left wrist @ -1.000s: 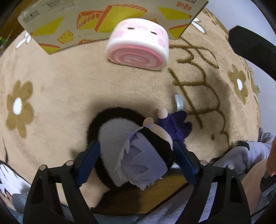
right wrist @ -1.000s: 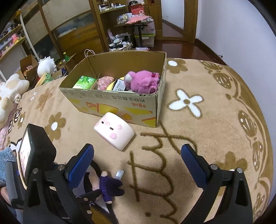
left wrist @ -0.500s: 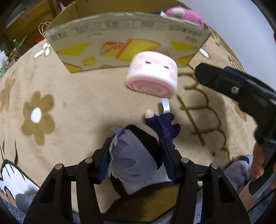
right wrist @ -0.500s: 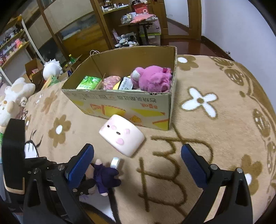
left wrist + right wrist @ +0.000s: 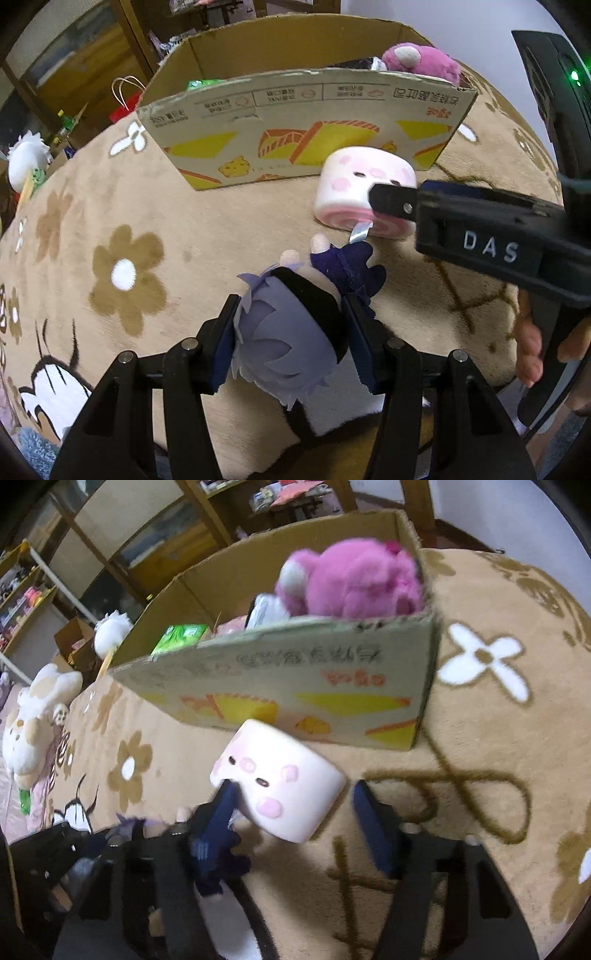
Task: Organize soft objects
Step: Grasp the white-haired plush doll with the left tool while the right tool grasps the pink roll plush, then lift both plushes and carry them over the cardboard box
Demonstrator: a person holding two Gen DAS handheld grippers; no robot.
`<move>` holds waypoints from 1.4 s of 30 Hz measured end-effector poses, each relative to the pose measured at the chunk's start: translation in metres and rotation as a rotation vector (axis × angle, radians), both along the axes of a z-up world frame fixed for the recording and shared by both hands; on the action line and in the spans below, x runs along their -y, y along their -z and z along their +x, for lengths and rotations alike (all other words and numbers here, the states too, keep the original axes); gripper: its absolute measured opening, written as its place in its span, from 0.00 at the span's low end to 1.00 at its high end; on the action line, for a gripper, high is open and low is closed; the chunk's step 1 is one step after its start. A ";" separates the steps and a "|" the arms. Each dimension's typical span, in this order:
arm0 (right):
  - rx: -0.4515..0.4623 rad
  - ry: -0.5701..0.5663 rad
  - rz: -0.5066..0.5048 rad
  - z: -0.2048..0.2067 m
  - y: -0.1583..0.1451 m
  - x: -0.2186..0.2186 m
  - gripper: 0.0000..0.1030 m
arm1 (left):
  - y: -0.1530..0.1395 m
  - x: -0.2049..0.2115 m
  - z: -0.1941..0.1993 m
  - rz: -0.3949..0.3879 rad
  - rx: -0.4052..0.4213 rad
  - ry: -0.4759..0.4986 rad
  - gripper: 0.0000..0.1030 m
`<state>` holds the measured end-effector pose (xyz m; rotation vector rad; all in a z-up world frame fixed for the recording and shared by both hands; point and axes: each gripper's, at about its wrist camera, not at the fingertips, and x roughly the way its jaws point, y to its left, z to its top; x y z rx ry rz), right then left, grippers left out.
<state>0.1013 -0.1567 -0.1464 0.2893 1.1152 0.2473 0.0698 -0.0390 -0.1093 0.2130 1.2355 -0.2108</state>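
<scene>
My left hand-held gripper pinches a purple-haired doll. My right hand-held gripper is spread around the pink roll plush, near the cardboard box.

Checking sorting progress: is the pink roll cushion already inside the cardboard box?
No, the pink roll cushion lies on the rug in front of the cardboard box.

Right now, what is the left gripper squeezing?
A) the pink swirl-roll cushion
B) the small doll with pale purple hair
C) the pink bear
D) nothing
B: in the left wrist view the left gripper has both pads pressed against the doll's head.
</scene>
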 end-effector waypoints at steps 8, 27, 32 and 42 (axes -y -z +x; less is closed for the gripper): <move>0.021 -0.019 -0.082 -0.007 -0.010 -0.010 0.16 | -0.010 0.001 -0.002 0.038 0.067 -0.006 0.52; 0.243 0.108 -0.110 -0.056 -0.104 0.022 0.15 | -0.087 -0.019 -0.012 0.015 0.369 -0.068 0.52; 0.306 0.115 -0.146 -0.063 -0.125 0.018 0.15 | -0.111 -0.019 -0.011 0.012 0.472 -0.074 0.52; 0.412 0.140 -0.206 -0.059 -0.151 0.008 0.15 | -0.141 -0.011 0.002 0.033 0.609 -0.072 0.52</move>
